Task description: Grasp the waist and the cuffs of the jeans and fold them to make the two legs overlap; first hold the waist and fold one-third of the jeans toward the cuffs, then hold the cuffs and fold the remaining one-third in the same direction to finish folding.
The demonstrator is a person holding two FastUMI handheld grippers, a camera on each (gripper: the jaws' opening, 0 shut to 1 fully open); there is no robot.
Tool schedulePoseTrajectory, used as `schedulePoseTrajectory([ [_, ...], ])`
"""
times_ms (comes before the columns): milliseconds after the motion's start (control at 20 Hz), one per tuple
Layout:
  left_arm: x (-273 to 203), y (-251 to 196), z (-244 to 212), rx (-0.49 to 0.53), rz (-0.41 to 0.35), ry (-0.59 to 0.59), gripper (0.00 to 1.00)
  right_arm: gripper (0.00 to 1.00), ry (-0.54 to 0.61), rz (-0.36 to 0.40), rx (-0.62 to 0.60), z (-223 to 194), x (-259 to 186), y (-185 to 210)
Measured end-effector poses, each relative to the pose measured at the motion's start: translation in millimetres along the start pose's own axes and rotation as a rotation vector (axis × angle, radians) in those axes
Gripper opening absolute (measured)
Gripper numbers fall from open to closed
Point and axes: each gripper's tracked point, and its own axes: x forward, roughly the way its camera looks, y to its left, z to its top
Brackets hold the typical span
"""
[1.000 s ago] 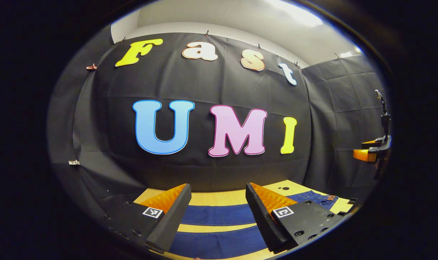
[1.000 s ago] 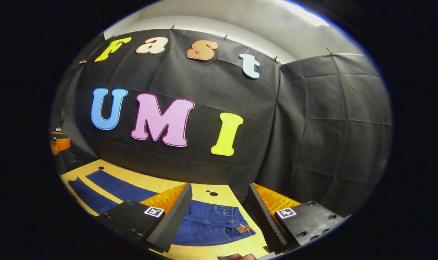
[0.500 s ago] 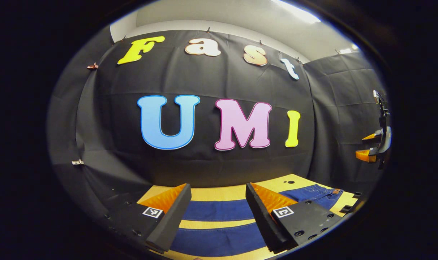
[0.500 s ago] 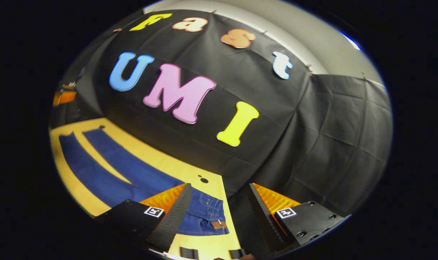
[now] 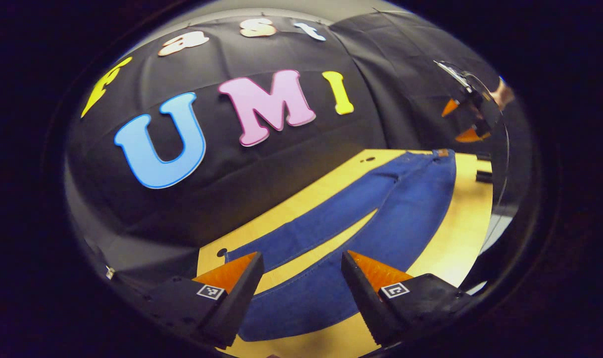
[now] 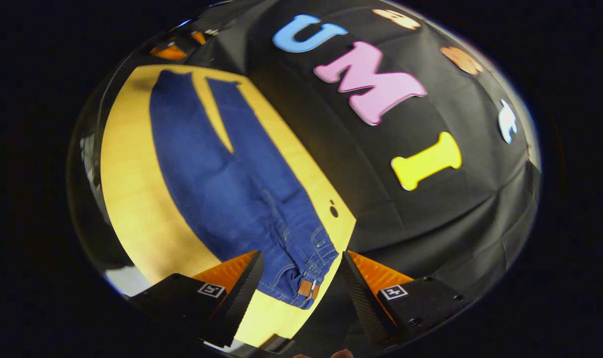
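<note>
The jeans [image 6: 222, 184] are deep blue denim with a brown waist patch [image 6: 307, 288]; the table [image 6: 132, 199] is yellow wood.

One pair of dark blue denim jeans [image 6: 217, 174], two legs; one yellow wooden table [image 6: 132, 199]; two two-finger grippers.

The left tongs [image 5: 301, 278] hang above the near end of the jeans [image 5: 381, 214], jaws spread wide with nothing between them. Beneath the gap lie the two cuffs [image 5: 291, 298], the legs parted by a narrow wedge of bare tabletop [image 5: 460, 223]. The jeans lie flat and stretch away to the far right, where the waist [image 5: 438, 154] ends near the tabletop's far edge. Above that end, against the black wall, the right tongs [image 5: 468, 119] hover in a hand [image 5: 503, 94], clear of the cloth.
</note>
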Motion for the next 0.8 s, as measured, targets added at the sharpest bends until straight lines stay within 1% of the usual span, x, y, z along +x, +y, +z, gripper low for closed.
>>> schedulePoseTrajectory([
  [100,11,-13,-38,0.160,-0.084,0.086,0.98,0.97,0.021,0.087,-0.081,0,-3,7],
  [150,16,-20,-57,0.210,-0.135,0.133,0.98,0.97,0.027,0.130,-0.099,-7,3,12],
  [250,25,-33,-101,0.303,-0.232,0.228,0.98,0.97,0.032,0.186,-0.153,-19,12,19],
  [350,21,-35,-132,0.395,-0.293,0.297,0.99,0.97,0.034,0.236,-0.209,-24,14,23],
  [450,20,-33,-154,0.460,-0.351,0.353,0.98,0.96,0.044,0.270,-0.249,-31,18,24],
  [600,24,-33,-182,0.589,-0.410,0.400,0.98,0.97,0.064,0.287,-0.263,-38,19,24],
  [650,28,-31,-179,0.642,-0.401,0.374,0.99,0.97,0.072,0.288,-0.261,-40,20,24],
  [700,40,-31,-177,0.681,-0.389,0.356,0.97,0.97,0.079,0.288,-0.262,-43,21,24],
  [750,46,-25,-179,0.692,-0.384,0.350,0.94,0.97,0.087,0.286,-0.271,-46,22,22],
  [800,53,-22,-180,0.688,-0.371,0.345,0.96,0.97,0.097,0.278,-0.291,-49,22,19],
])
